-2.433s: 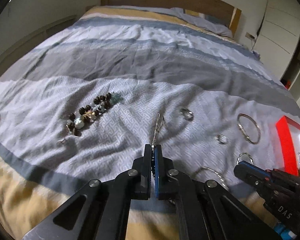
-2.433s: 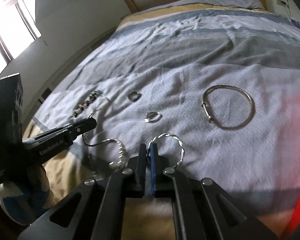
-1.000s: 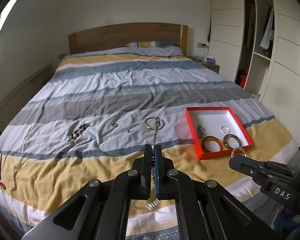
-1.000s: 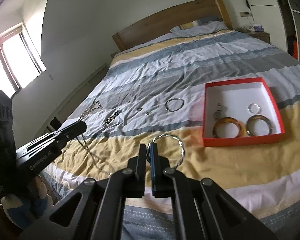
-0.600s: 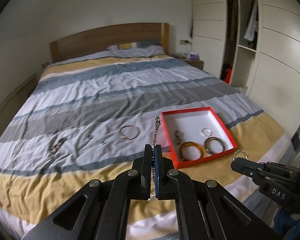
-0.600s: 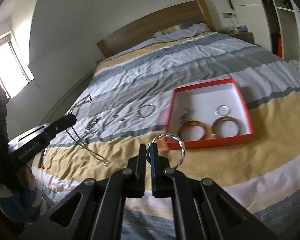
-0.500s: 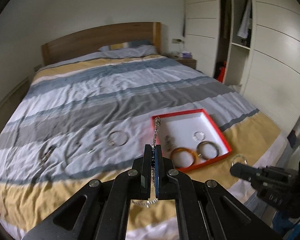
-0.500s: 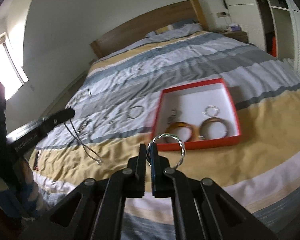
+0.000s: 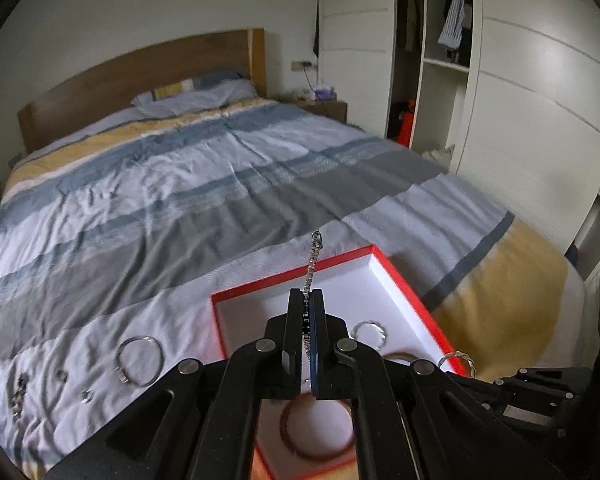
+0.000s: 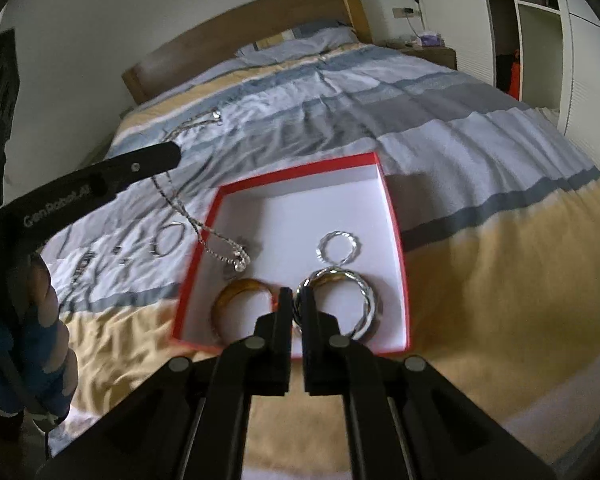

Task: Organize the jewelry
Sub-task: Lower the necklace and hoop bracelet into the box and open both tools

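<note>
A red box (image 10: 300, 168) with a white inside lies on the striped bed; in it are two amber bangles (image 10: 236, 300) and a small twisted ring (image 10: 337, 246). My right gripper (image 10: 296, 300) is shut on a silver twisted bangle (image 10: 364, 304), held just above the box's near right part. My left gripper (image 10: 175, 156) hovers over the box's left side, shut on a silver chain (image 10: 204, 232) whose lower end hangs at the box's left edge. In the left wrist view the left gripper (image 9: 311, 300) pinches the chain (image 9: 315, 252) over the box (image 9: 292, 276), with the right gripper (image 9: 464, 378) at the lower right.
Left of the box on the bedspread lie a silver bangle (image 9: 140, 360), two small rings (image 9: 62, 374) and a beaded bracelet (image 9: 18, 392). A hand (image 10: 40, 320) in a blue sleeve holds the left tool. White wardrobes (image 9: 520, 120) stand to the right of the bed.
Both grippers swung right and down, from over the loose jewelry to over the red box, each keeping its piece. The chain's end now hangs at the box's left edge.
</note>
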The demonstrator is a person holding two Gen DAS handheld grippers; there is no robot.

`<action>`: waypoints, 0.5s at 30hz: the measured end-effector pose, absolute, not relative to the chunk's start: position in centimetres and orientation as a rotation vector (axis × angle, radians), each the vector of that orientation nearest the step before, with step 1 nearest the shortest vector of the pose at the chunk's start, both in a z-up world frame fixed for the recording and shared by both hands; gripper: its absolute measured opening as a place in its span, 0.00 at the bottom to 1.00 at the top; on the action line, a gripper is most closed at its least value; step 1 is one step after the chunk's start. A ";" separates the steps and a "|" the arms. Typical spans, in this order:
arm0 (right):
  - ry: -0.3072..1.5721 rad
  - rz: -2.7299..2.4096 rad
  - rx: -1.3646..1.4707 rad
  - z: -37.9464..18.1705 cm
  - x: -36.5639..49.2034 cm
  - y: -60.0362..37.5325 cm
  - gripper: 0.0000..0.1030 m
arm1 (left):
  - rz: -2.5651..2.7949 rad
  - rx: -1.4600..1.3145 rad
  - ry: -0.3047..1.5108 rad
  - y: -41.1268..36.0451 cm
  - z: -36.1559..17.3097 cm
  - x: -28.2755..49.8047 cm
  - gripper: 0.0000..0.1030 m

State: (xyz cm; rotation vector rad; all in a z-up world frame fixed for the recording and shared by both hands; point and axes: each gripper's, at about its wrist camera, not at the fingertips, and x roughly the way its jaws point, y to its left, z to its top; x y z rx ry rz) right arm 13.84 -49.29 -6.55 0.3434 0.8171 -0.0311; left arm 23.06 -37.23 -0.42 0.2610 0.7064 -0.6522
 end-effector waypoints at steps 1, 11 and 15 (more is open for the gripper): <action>0.831 -0.034 0.343 -7.2 14.4 -49.4 0.03 | -0.652 0.265 0.718 -37.5 -1.3 23.8 0.02; 0.944 -0.058 0.326 -12.2 17.1 -49.3 0.04 | -0.637 0.263 0.844 -38.6 -9.2 28.8 0.02; 0.951 -0.060 0.319 -12.3 17.1 -49.3 0.05 | -0.616 0.245 0.895 -37.9 -10.6 29.2 0.06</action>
